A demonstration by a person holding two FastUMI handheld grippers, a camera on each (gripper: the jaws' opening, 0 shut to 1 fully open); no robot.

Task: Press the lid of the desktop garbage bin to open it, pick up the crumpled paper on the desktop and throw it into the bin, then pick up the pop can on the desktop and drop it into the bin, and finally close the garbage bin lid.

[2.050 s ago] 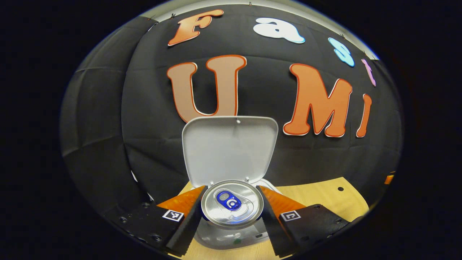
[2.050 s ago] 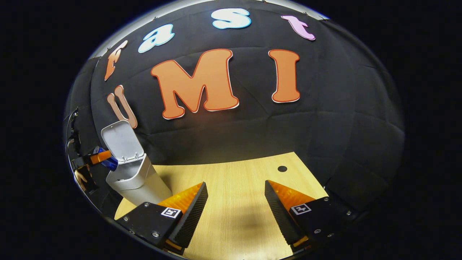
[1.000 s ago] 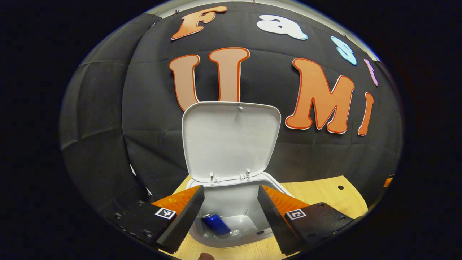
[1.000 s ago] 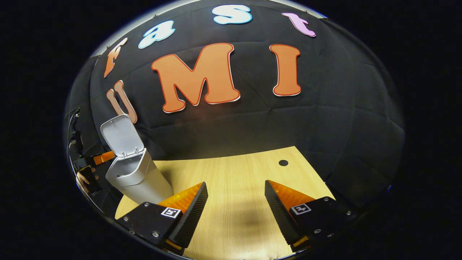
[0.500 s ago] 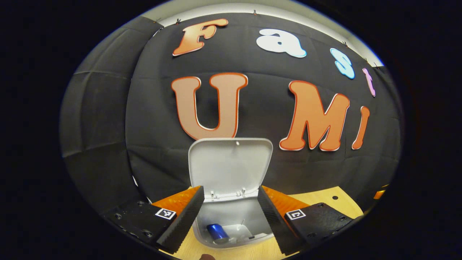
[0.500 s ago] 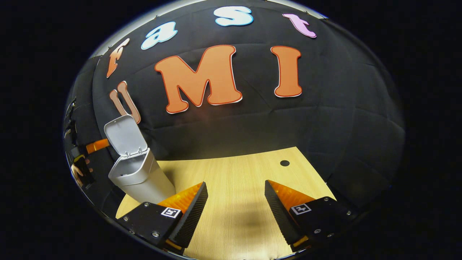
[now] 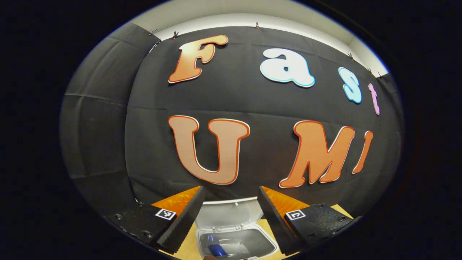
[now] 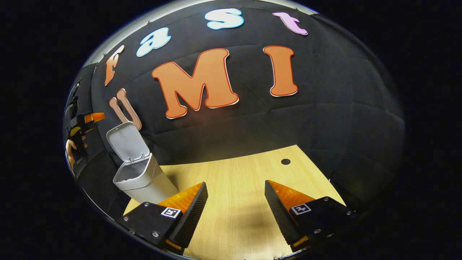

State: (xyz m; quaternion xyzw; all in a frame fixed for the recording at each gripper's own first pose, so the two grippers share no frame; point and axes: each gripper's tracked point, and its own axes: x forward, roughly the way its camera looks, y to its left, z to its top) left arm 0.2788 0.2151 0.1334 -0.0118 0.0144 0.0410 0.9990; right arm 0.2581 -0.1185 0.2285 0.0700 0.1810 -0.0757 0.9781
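The white garbage bin [image 7: 265,245] stands with its lid [image 7: 228,215] raised upright. Inside it lies the blue pop can [image 7: 217,250], at the bottom left of the opening. My left gripper [image 7: 230,213] hangs open and empty well above the bin, level with the lid's top edge. In the right gripper view the bin [image 8: 144,182] stands at the table's far left with its lid [image 8: 126,141] up, and the left gripper [image 8: 86,119], held by a hand [image 8: 71,148], is high above and left of it. My right gripper [image 8: 235,206] is open over bare tabletop.
The light wooden table [image 8: 238,180] has a small dark hole [image 8: 285,161] near its back right edge. The black cloth wall rises right behind the bin.
The left gripper let go of the pop can, which fell into the bin, and then rose well above the bin. The right gripper has hardly moved.
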